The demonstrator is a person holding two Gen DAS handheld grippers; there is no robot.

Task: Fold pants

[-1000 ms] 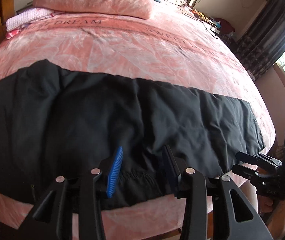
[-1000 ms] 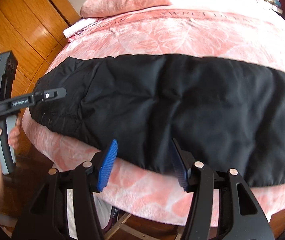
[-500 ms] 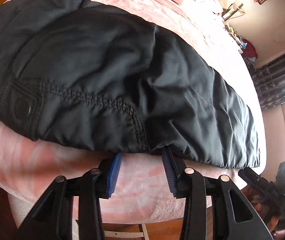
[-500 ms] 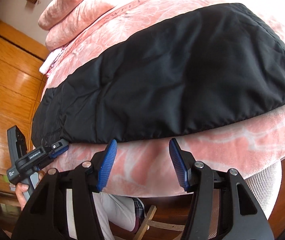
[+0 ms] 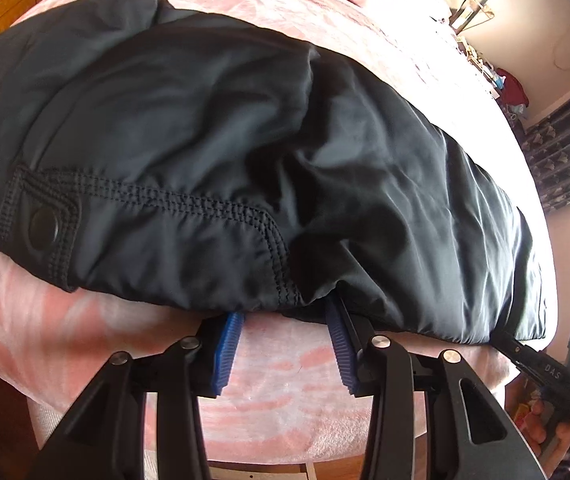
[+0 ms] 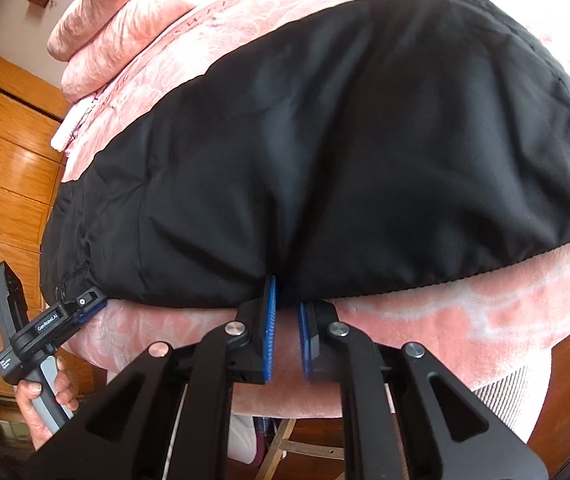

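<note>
Right gripper [image 6: 285, 304] has closed, seemingly pinching pants [image 6: 365, 140].

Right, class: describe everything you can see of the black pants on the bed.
The black pants look like smooth, slightly shiny woven fabric, wrinkled. They lie spread across the pink bedspread, near edge along the bed's edge. A zipper, round snap and stitched seam show at the waist end. The left gripper, open, has its fingertips under the near edge; the right gripper has nearly closed on the leg's edge.
</note>
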